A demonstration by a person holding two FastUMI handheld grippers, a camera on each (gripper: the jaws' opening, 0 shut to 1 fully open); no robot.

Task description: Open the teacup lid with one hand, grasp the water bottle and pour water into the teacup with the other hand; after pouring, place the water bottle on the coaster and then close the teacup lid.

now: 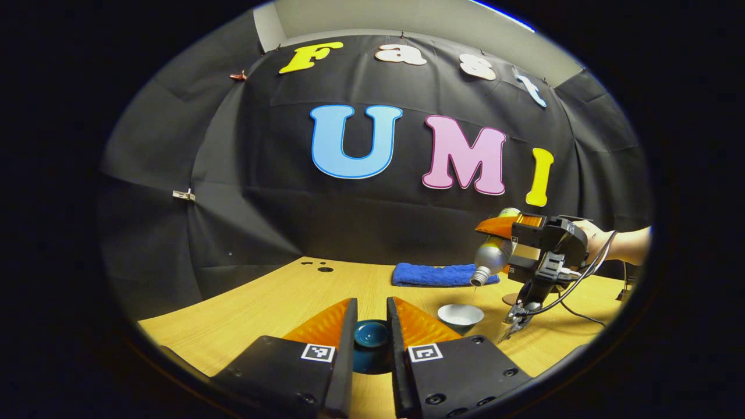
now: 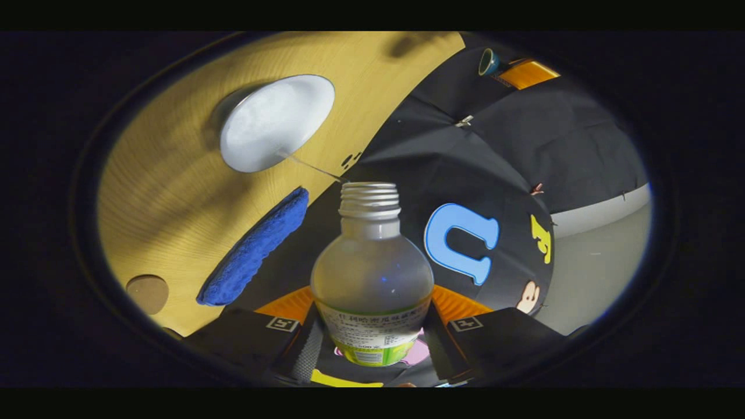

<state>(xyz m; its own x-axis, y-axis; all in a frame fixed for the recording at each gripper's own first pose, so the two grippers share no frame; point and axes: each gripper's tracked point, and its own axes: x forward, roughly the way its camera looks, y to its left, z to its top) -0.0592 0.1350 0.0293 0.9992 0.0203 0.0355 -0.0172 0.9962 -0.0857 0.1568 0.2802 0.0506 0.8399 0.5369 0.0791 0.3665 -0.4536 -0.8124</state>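
Water bottle (image 2: 372,273), uncapped, clamped in the right tool (image 2: 372,337), streams into the white teacup (image 2: 273,122).

Blue towel (image 1: 442,274) on wooden table (image 1: 256,308).

Uncapped bottle (image 2: 372,273) tipped over open teacup (image 2: 273,122)
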